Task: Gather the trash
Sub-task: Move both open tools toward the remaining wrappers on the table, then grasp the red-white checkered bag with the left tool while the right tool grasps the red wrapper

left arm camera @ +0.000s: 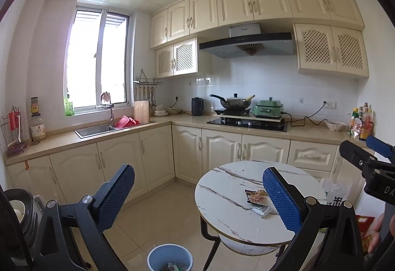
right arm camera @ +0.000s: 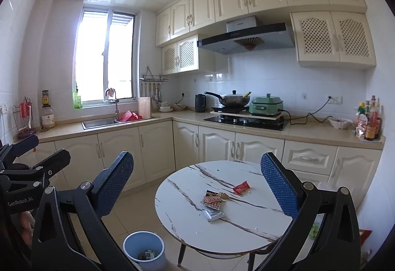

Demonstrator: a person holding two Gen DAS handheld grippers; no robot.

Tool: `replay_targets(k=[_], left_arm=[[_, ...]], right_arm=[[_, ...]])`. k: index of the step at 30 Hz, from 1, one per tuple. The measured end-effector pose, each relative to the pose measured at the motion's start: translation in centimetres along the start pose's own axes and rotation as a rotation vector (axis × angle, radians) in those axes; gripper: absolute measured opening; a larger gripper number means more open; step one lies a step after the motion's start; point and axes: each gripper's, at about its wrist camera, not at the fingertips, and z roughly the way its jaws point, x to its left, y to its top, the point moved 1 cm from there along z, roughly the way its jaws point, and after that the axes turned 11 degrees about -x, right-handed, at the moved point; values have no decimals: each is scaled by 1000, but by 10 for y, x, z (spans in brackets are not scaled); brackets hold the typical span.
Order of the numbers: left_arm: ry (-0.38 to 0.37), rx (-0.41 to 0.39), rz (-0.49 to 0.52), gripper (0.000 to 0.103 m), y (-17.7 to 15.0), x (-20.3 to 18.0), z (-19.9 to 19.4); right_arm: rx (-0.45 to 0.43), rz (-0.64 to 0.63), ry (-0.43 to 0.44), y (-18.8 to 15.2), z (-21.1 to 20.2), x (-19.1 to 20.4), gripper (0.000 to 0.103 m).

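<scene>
The left gripper (left arm camera: 198, 197) was spread wide with nothing between its blue-padded fingers (left arm camera: 116, 194), held up in the air before the round marble desk (left arm camera: 222, 202). The right gripper (right arm camera: 197, 183) was likewise splayed apart and empty, hanging above the near side of the same desk; in the left wrist view it showed as a dark frame at the right edge, well apart from the left one.

On the desk lay the trash: an orange-printed wrapper (right arm camera: 211, 200) near the middle, a grey sachet (right arm camera: 213, 214) just beside it toward the near edge, and a small red packet (right arm camera: 241, 187) a little farther back to the right. Neither gripper touched any of them.

On the tiled floor, left of the desk's legs, stood a light blue bin (right arm camera: 144, 250) with a few scraps already in its bottom. Beyond ran cream cabinets, with a wok (right arm camera: 230, 100) over the black hob (right arm camera: 245, 121) and a sink (right arm camera: 100, 123) below the window.
</scene>
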Motion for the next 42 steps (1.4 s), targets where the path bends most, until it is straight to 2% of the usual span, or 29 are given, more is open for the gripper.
replay_targets(k=[8,14,19,22,27,30,32,35,39,42], left_arm=[[-42,171,-24,102,-19,-20,102],[-110,290,-13,102,-26,-50,192],[-205,365,34,102,-30,-80,278],[-275,377,96,102,-32,-101,332],[-388,431,201,101,-55,-123,422],[-428,488,258,95,-74,-135,472],[-450,535,280,83,-88,-142,511],[-463,596,275,71,-101,-150,560],[-485,632,269,67,-110,-156,611],[-475,660,303,66,-120,-161,628]], right_arm=[[160,42,-110,-53,58,-59,103],[314,80,-148,-109,111,-106,103],[396,92,-166,-142,147,-139,103],[435,97,-168,-157,167,-156,103],[482,120,-147,-177,199,-175,103],[511,129,-136,-188,222,-183,103],[527,128,-124,-195,238,-187,103],[554,118,-106,-204,266,-194,103],[596,94,-96,-213,303,-201,103],[617,91,-91,-218,323,-203,103]])
